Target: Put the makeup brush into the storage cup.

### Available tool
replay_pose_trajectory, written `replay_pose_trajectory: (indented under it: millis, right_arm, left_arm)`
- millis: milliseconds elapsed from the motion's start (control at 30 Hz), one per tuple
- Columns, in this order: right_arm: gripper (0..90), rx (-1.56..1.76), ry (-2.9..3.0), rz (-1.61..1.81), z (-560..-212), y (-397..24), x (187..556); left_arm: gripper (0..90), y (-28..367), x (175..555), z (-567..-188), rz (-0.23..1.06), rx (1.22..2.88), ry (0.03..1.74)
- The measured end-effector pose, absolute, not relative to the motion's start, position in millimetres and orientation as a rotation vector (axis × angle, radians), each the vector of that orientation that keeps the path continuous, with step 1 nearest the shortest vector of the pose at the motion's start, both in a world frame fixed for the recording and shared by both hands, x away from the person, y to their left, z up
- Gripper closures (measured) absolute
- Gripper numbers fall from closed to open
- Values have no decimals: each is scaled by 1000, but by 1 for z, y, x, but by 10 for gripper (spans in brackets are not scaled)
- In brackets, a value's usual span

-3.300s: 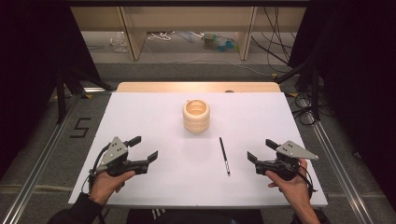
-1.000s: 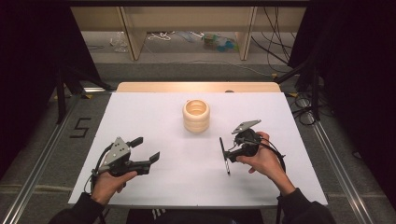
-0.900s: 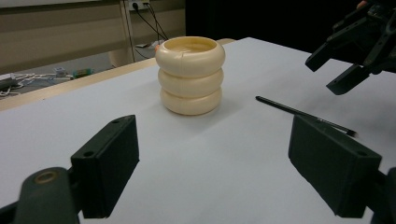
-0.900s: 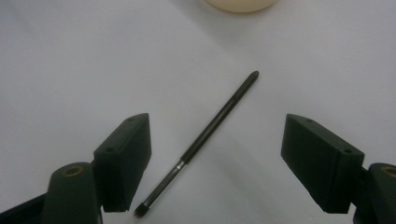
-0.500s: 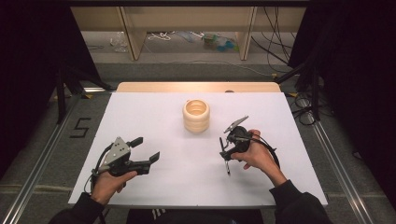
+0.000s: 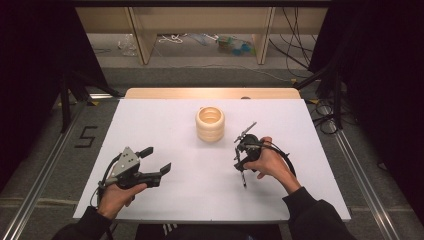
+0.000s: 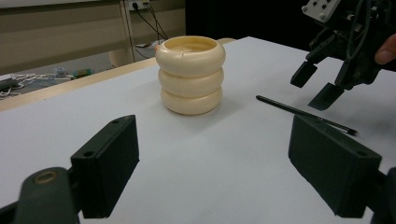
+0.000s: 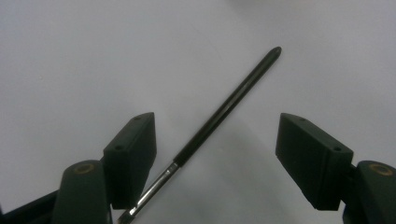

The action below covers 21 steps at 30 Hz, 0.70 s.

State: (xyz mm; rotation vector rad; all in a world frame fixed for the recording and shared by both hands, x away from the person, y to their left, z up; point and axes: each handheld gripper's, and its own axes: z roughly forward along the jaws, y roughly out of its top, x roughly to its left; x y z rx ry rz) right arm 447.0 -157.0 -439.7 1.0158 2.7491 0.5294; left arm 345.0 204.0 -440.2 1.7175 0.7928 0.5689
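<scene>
the right gripper (image 6: 239, 159) has come in from the table's (image 6: 165, 115) right side and now hangs over the pen (image 8: 224, 109), right of the cup (image 6: 210, 123). its jaws are spread, one on each side of the pen, not touching it. the pen lies flat on the table, near the cup. the left gripper (image 6: 156, 160), released with jaws apart, stays left of the cup, well apart from it.
</scene>
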Motion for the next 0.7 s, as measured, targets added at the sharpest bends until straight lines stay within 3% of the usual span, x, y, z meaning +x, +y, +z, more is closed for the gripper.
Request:
replay_pose_trajectory:
  millis: [700]
  right_arm:
    - [359, 1054, 2807, 406, -448, -149, 464]
  left_arm:
    - [162, 204, 345, -440, 569, 1721, 795]
